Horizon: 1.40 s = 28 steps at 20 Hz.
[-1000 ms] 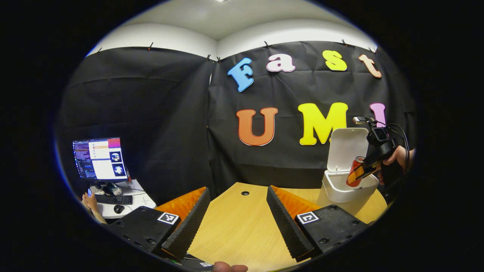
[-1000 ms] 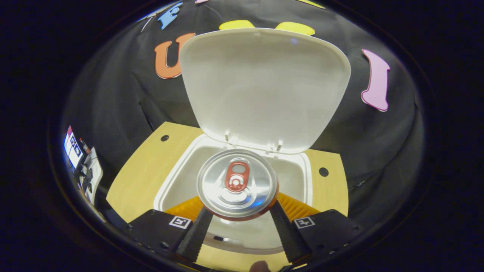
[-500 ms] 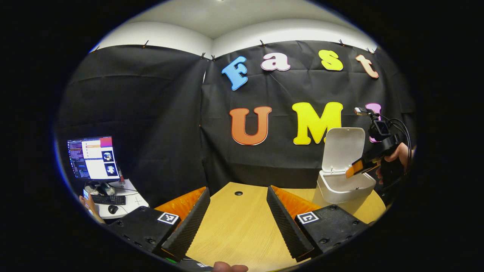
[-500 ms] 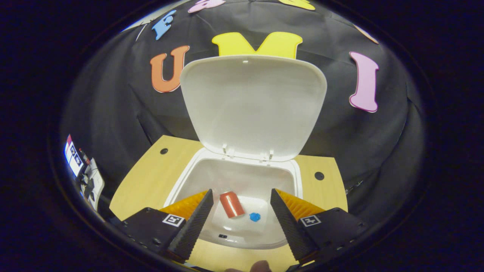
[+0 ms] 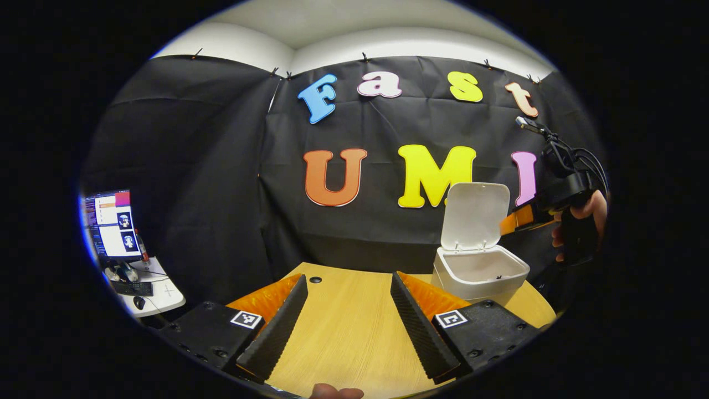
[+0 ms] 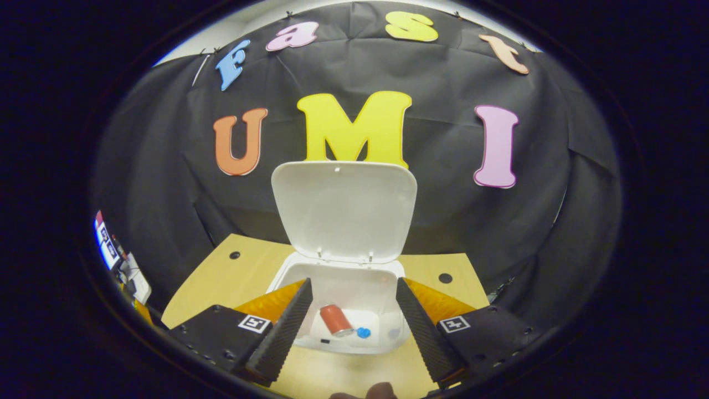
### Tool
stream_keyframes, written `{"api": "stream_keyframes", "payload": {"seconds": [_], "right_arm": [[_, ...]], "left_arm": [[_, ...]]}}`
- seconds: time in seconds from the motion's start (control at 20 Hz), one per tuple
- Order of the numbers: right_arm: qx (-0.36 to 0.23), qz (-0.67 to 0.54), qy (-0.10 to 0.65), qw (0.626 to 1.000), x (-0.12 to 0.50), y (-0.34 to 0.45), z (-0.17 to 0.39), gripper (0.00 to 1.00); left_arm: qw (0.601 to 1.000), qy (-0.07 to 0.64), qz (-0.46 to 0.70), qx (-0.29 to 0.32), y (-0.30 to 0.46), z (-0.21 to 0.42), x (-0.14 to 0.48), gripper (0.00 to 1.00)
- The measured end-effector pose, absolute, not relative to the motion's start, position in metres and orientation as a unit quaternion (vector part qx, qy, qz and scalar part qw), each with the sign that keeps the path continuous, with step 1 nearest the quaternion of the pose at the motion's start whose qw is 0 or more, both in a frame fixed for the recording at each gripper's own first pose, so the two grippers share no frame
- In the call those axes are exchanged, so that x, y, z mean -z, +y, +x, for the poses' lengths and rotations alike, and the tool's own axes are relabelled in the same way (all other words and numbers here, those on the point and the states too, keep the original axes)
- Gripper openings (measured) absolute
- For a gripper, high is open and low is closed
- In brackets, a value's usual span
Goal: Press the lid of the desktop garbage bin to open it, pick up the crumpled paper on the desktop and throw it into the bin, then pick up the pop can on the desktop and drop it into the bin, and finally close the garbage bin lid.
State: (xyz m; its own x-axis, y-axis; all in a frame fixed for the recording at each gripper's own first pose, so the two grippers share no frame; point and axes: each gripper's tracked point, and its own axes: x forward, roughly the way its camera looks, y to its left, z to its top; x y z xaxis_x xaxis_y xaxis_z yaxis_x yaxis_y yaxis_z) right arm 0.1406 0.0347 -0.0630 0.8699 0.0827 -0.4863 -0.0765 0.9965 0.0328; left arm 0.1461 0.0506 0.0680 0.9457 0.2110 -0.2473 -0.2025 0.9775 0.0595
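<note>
The white garbage bin [image 6: 294,274] stands on the wooden desk with its lid [image 6: 343,210] raised upright. Inside it lies the red pop can [image 6: 334,321] on its side, beside a small blue item [image 6: 363,332]. My right gripper [image 6: 350,318] hovers open above the bin's front, nothing between its fingers. In the left gripper view the bin [image 5: 479,272] stands at the right, lid [image 5: 474,215] up, and the right gripper [image 5: 512,221] is held by a hand [image 5: 581,213] high beside the lid. My left gripper [image 5: 348,321] is open over bare desk.
The wooden desk [image 5: 343,332] has cable holes [image 5: 316,280] near its back edge. A side table with a monitor [image 5: 111,224], keyboard and mouse stands at the far left. Black cloth walls close the booth behind the bin.
The right gripper opened and the pop can fell into the bin. The right gripper then rose and drew back from the bin. The left gripper view swung to the left.
</note>
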Motion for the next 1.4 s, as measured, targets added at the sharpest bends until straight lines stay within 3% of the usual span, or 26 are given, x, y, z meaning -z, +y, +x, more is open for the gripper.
{"api": "stream_keyframes", "payload": {"seconds": [0.35,0.6,1.0,1.4], "right_arm": [[-0.037,0.008,0.155,0.987,-0.03,0.048,0.169,0.94],[-0.033,-0.004,0.123,0.992,-0.061,0.064,0.213,0.94],[-0.027,-0.004,0.14,0.99,-0.041,0.072,0.269,0.94],[-0.024,0.014,0.169,0.985,-0.02,0.073,0.283,0.94]], "left_arm": [[0.988,0.115,0.013,-0.098,0.055,0.148,-0.075,0.98],[0.986,0.11,0.014,-0.125,0.071,0.143,-0.08,0.97],[0.978,0.111,0.017,-0.175,0.095,0.135,-0.084,1.0],[0.975,0.116,0.023,-0.186,0.094,0.133,-0.084,0.98]]}}
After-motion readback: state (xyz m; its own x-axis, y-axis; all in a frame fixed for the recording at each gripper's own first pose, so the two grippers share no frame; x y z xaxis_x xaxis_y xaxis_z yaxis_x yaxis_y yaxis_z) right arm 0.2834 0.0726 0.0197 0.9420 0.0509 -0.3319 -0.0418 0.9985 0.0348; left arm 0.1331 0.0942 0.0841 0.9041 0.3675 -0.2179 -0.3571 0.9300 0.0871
